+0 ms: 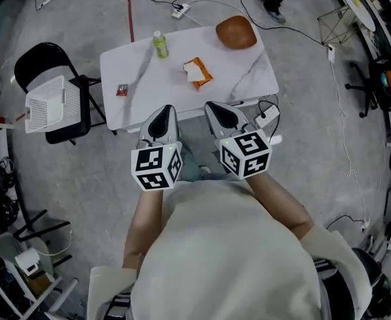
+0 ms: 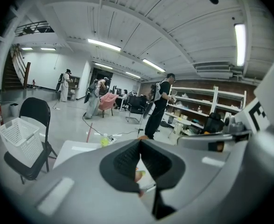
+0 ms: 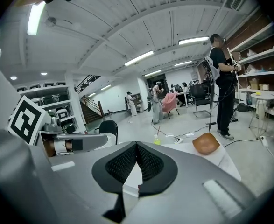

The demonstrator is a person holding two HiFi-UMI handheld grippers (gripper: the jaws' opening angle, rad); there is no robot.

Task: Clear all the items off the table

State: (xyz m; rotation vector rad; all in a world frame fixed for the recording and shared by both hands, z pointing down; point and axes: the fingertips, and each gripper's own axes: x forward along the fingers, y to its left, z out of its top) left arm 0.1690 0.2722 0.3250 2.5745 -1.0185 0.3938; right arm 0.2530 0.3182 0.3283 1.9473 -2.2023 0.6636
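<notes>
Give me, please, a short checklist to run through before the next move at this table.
1. Nothing in left claw: ok, shut and empty.
2. Nothing in right claw: ok, shut and empty.
3. Both opened for a grasp: not ok, both shut.
4. Cleared table: not ok; bottle, orange packet, bowl and small red packet lie on it.
5. Bottle upright: ok.
6. Room in basket on chair: ok, looks empty.

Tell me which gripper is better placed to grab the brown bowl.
Right, probably. The brown bowl sits at the table's far right corner, on the side of the right gripper; the left gripper would have to cross over. Both are shut and empty, so it must open first.
</notes>
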